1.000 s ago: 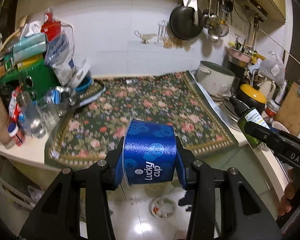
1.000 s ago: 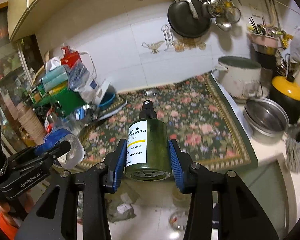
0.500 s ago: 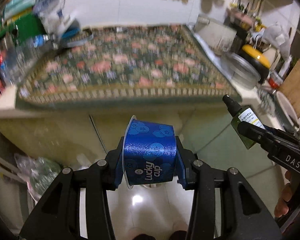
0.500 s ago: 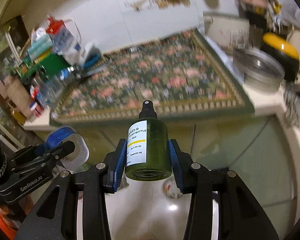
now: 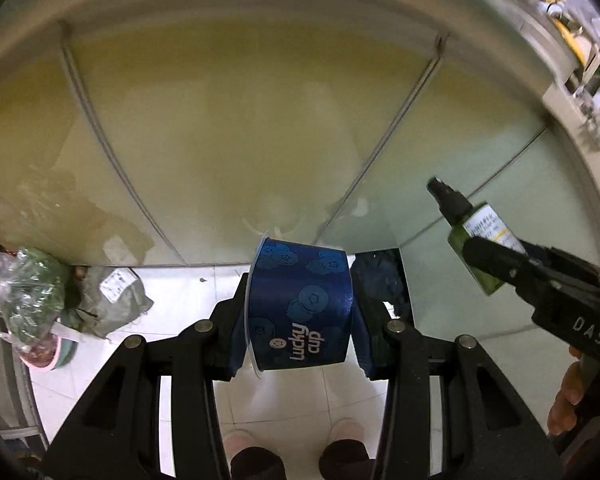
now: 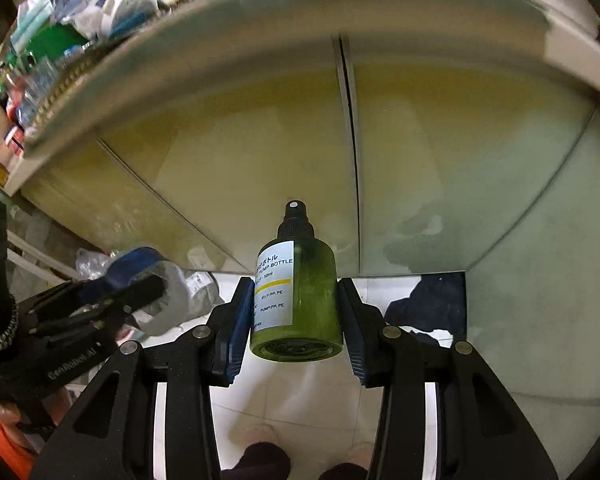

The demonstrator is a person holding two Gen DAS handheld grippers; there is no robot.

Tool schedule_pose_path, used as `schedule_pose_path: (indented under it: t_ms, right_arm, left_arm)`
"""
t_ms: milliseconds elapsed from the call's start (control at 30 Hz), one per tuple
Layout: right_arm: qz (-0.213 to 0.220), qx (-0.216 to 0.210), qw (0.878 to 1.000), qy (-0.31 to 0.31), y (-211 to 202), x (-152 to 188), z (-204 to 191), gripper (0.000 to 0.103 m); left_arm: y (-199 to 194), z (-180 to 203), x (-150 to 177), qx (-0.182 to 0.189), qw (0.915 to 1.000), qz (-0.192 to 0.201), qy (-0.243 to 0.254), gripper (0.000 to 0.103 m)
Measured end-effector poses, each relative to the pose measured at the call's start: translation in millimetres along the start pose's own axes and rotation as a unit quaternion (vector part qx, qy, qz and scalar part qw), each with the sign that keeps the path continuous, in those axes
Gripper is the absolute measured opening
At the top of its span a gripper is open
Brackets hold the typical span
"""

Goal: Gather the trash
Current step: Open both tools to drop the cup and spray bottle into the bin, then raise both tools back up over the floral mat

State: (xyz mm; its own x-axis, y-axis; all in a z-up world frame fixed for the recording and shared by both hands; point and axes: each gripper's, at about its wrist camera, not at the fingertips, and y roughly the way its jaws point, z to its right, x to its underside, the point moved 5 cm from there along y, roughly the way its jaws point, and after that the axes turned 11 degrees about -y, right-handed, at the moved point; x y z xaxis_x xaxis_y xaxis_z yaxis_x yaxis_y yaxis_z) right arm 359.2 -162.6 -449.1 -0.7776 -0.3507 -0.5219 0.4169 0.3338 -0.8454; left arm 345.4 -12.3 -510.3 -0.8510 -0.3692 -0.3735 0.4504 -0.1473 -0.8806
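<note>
Both grippers had dropped from counter height to the cabinet fronts [image 5: 236, 128], left gripper [image 5: 300, 312] clamping the blue cup [image 5: 300, 304], right gripper [image 6: 294, 312] clamping the green spray bottle [image 6: 300, 300], probably heading for floor-level trash.

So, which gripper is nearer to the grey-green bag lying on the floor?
Left. The left gripper, holding the blue cup, hangs beside the grey-green bag; the right gripper, holding the green bottle, is on the far side.
</note>
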Motion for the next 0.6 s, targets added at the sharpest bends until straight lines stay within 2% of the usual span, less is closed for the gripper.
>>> schedule_pose_path:
  t_ms: [67,200,233,333,600]
  right_arm:
    - [0.003,-0.007,1.000,-0.005,13.1,1.5,2.8,0.039]
    - [0.016,-0.021,0.999,-0.023,28.8,-2.2,5.1,0.039]
    - [0.016,-0.020,0.999,-0.024,33.1,-5.4,6.6,0.040]
    - [0.008,-0.011,1.000,-0.022,37.9,-8.2,9.5,0.056]
    - [-0.012,0.008,1.000,-0.012,32.8,-7.4,15.2,0.057]
  left_arm:
    - [19.5,0.3,1.8,0.005,1.0000,-0.005,0.001,0.043]
    - [34.7,5.9,-3.9,0.021,0.9997,0.001,0.014,0.043]
    - [37.9,6.0,-5.2,0.014,0.9997,0.003,0.019,0.046]
    - [45.5,0.3,-7.2,-0.015,0.9996,0.006,0.025,0.057]
    - [33.9,-7.4,-8.9,-0.018,0.9996,-0.017,0.012,0.057]
